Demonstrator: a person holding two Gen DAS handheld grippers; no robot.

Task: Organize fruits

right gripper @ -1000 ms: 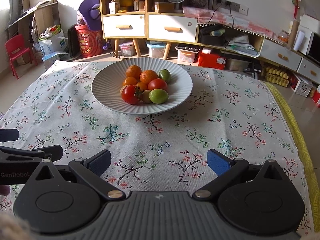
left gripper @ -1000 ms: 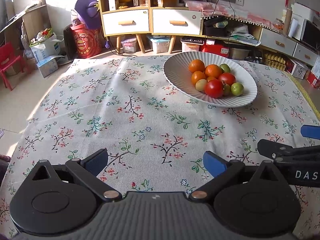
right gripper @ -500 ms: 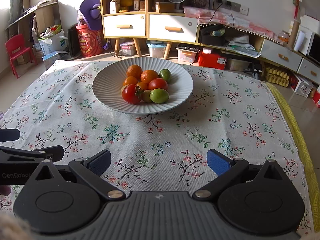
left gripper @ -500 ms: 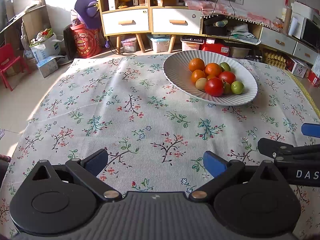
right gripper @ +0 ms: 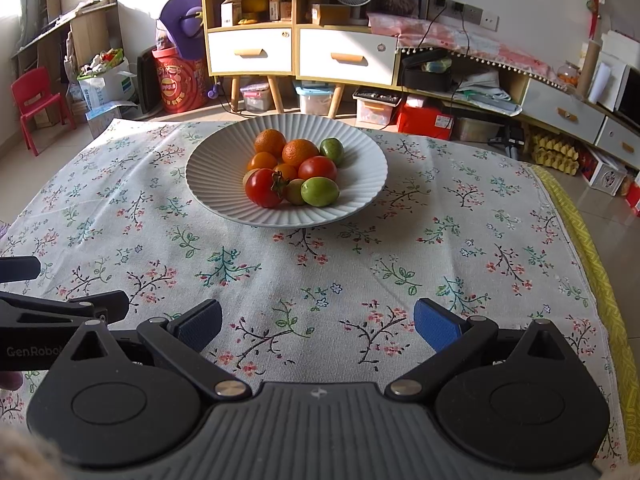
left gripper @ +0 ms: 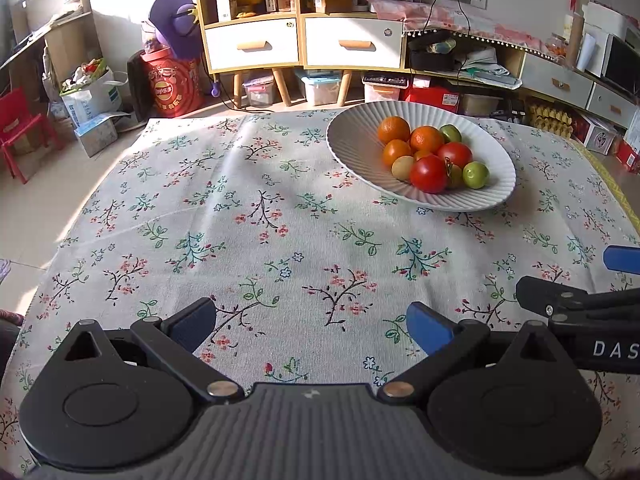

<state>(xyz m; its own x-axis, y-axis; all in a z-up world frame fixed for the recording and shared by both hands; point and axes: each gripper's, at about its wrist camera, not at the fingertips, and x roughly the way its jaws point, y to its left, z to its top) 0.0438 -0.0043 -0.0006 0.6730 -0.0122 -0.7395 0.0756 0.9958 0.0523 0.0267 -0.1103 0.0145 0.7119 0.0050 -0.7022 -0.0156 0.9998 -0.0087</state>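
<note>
A white ribbed plate (left gripper: 352,148) (right gripper: 360,200) sits on the floral tablecloth (left gripper: 240,220) (right gripper: 440,248) toward the far side. Piled on it are several oranges (left gripper: 394,130) (right gripper: 300,152), two red tomatoes (left gripper: 428,174) (right gripper: 262,188) and small green fruits (left gripper: 475,175) (right gripper: 320,191). My left gripper (left gripper: 312,322) stands open near the table's front edge, well short of the plate, with nothing between its fingers. My right gripper (right gripper: 318,320) is likewise open and holds nothing, facing the plate. Each gripper shows at the edge of the other's view.
Bare cloth stretches left of the plate and between it and both grippers. Beyond the table stand a cabinet with white drawers (right gripper: 300,52), a red drum (left gripper: 172,84), storage boxes, and a red chair (right gripper: 32,104). A yellow mat edge (right gripper: 592,264) runs along the table's right side.
Both views have crept very slightly, with the plate sitting a touch lower in frame. Neither gripper has changed its opening and no fruit has moved.
</note>
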